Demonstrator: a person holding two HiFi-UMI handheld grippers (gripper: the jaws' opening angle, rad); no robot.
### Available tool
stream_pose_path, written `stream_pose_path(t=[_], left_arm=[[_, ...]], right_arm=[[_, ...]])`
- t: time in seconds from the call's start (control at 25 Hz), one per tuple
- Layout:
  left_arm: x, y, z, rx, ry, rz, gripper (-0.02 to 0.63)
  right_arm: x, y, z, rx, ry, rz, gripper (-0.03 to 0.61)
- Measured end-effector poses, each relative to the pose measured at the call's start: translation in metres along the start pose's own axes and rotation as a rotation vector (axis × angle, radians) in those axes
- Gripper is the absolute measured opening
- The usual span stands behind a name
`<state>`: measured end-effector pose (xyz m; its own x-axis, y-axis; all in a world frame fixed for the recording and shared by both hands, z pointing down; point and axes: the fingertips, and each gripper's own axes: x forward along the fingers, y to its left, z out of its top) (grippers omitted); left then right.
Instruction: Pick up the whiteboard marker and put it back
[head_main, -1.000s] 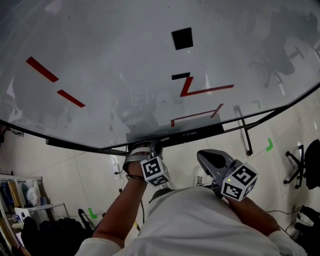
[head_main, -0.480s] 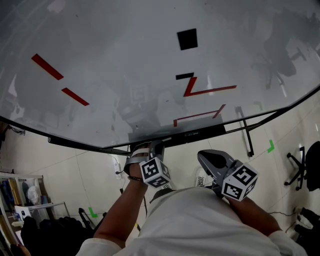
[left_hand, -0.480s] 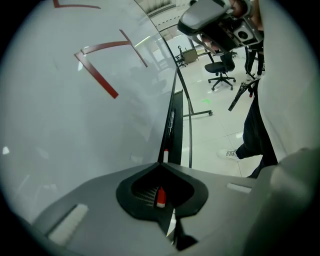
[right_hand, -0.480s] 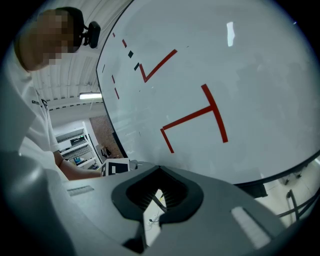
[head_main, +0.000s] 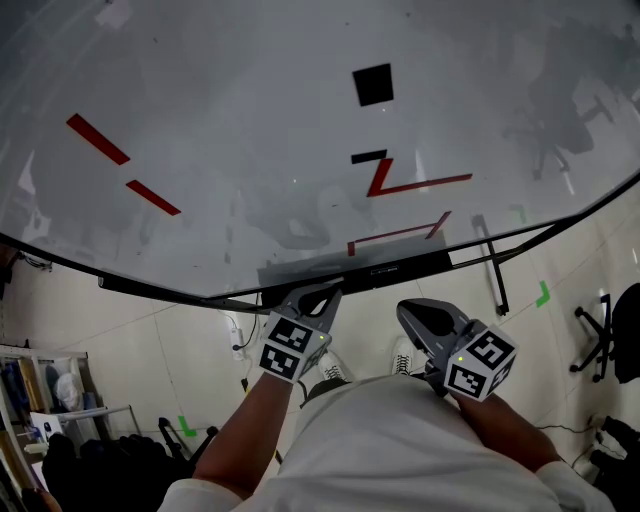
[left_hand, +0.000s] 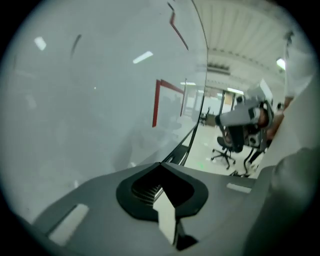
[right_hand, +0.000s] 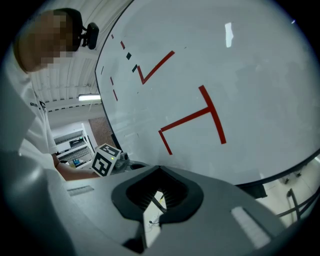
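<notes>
A big whiteboard (head_main: 250, 120) fills the head view, with red line marks and a black square (head_main: 372, 84) on it. Along its lower edge runs a dark tray ledge (head_main: 400, 267). I cannot make out a whiteboard marker in any view. My left gripper (head_main: 328, 292) (left_hand: 160, 165) points at the tray's left part, just short of it, jaws together with nothing between them. My right gripper (head_main: 405, 308) (right_hand: 160, 168) hangs to the right, a little below the tray, jaws also together and empty. In the right gripper view the left gripper's marker cube (right_hand: 106, 160) shows at the left.
The board's black stand leg (head_main: 490, 265) runs across the tiled floor to the right. An office chair (head_main: 610, 330) stands at far right. Shelves and dark bags (head_main: 60, 440) sit at lower left. Green tape marks (head_main: 540, 292) are on the floor.
My left gripper has rolled about its axis and its marker cube has shifted left and down; its tip stays near the tray. The right gripper has not moved.
</notes>
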<state>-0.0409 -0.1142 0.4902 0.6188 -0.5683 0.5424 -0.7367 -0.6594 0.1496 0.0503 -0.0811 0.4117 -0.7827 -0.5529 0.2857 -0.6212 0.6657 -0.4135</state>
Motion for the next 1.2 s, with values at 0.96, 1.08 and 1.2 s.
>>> stream_pose_path(t=[0.96, 1.08, 1.2], left_arm=[[-0.069, -0.055, 0.043, -0.374, -0.361, -0.229, 0.017], [-0.071, -0.054, 0.045, -0.355, -0.357, -0.228, 0.017], [-0.07, -0.054, 0.046, -0.344, -0.359, -0.238, 0.017]], right_arm=[[0.011, 0.005, -0.006, 0.012, 0.021, 0.004, 0.002], [0.012, 0.007, -0.007, 0.012, 0.019, 0.004, 0.002], [0.014, 0.011, -0.006, 0.004, 0.021, 0.003, 0.002]])
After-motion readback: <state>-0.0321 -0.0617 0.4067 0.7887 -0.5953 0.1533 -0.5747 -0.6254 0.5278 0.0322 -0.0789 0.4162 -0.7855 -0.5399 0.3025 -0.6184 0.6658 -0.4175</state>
